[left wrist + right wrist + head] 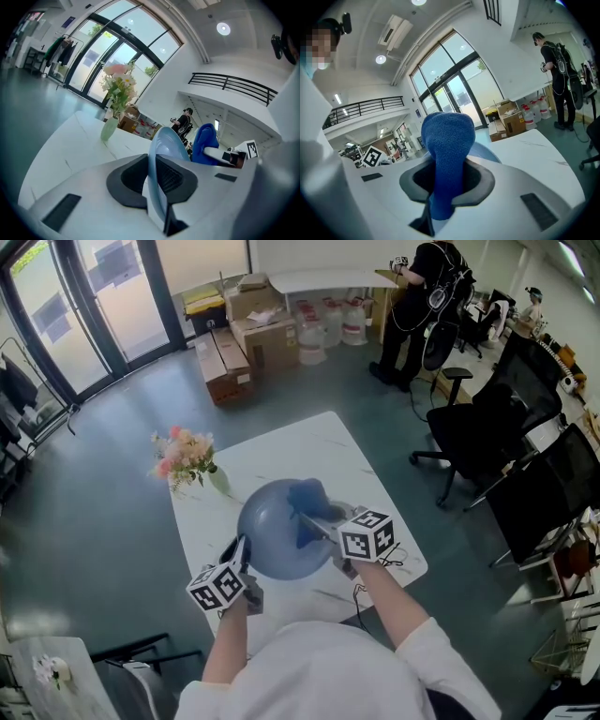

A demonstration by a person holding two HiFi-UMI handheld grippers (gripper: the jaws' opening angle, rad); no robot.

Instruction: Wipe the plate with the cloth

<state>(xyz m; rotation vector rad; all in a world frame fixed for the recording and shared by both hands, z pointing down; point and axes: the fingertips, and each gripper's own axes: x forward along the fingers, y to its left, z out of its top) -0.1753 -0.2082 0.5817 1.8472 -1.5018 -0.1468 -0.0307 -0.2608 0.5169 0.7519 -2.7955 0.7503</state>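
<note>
The left tongs [242, 554] are closed tightly on the rim of the blue plate [272, 531] and hold it lifted over the white table [309, 442], tilted towards the right tongs [314, 524]. Those are closed on the blue cloth [307, 507], which is bunched and stands out past their tips, against the face of the plate. I judge the wiping is under way. No dirt or wet mark shows, so I cannot say how much of the face is left.

Flower vase [187, 461], cardboard boxes [246, 341], office chair [473, 432]
</note>
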